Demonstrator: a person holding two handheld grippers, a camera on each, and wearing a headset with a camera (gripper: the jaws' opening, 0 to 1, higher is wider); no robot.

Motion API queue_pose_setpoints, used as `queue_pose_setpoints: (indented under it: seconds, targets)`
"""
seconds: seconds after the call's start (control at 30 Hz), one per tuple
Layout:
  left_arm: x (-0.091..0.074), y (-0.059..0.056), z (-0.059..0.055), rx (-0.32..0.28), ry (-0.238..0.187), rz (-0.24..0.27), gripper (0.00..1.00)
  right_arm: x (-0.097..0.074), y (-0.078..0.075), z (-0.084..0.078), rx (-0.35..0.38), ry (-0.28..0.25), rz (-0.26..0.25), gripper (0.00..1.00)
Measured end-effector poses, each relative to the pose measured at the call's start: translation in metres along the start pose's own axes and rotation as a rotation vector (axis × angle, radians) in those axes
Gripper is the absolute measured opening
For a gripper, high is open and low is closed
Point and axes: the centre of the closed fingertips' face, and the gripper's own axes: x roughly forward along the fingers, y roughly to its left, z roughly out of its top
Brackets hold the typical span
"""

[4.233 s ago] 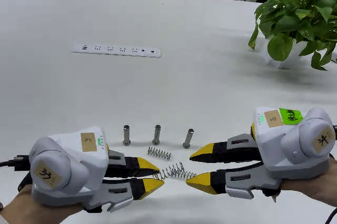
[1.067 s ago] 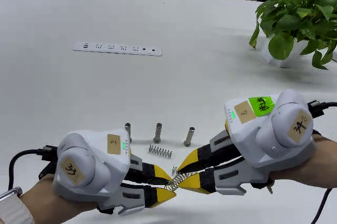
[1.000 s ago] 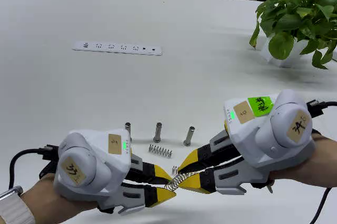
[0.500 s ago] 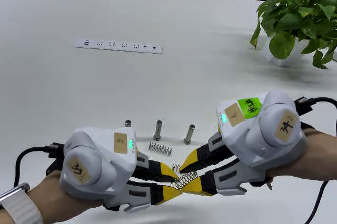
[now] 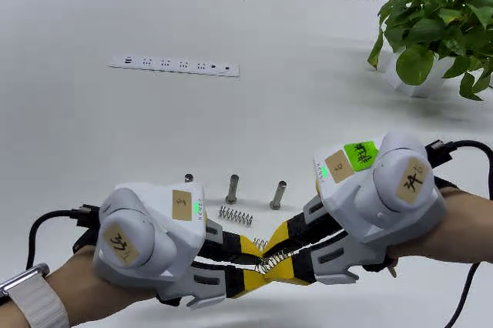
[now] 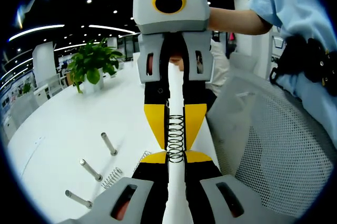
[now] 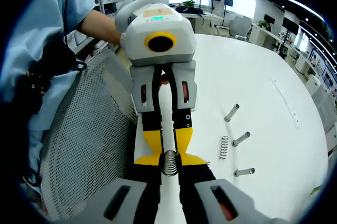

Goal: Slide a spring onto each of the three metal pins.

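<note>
Toward the near edge of the tabletop (image 5: 92, 135), the left tongs (image 6: 175, 156) are closed on one end of a spring (image 6: 175, 135), which runs straight out from their yellow tips. Behind them three metal pins stand in a row: the left pin (image 5: 189, 179), half hidden by the tongs' white body, then the middle pin (image 5: 232, 189) and the right pin (image 5: 277, 194). A second spring (image 5: 235, 215) lies flat just on the near side of the middle pin, apart from both tongs. The right tongs (image 7: 169, 161) meet the left ones tip to tip and appear clamped on the spring's other end. A potted plant (image 5: 435, 20) sits toward the tabletop's far right.
</note>
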Motion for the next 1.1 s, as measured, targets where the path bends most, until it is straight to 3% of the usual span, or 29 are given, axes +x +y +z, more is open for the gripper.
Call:
queue_pose_setpoints:
  seconds: [0.4, 0.63, 0.77, 1.1]
  targets:
    - [0.0, 0.001, 0.0, -0.048, 0.001, 0.011, 0.1, 0.0, -0.002, -0.001, 0.017, 0.007, -0.002, 0.12]
    - [-0.008, 0.009, -0.004, -0.08, -0.014, 0.066, 0.13, 0.0, -0.006, 0.004, 0.002, -0.004, -0.018, 0.12]
    - [-0.018, 0.019, -0.017, -0.077, 0.009, 0.143, 0.22, -0.002, -0.009, 0.006, -0.008, 0.0, -0.023, 0.12]
    - [-0.047, 0.043, -0.033, -0.189, -0.029, 0.346, 0.5, 0.001, -0.014, 0.007, -0.028, 0.014, -0.011, 0.12]
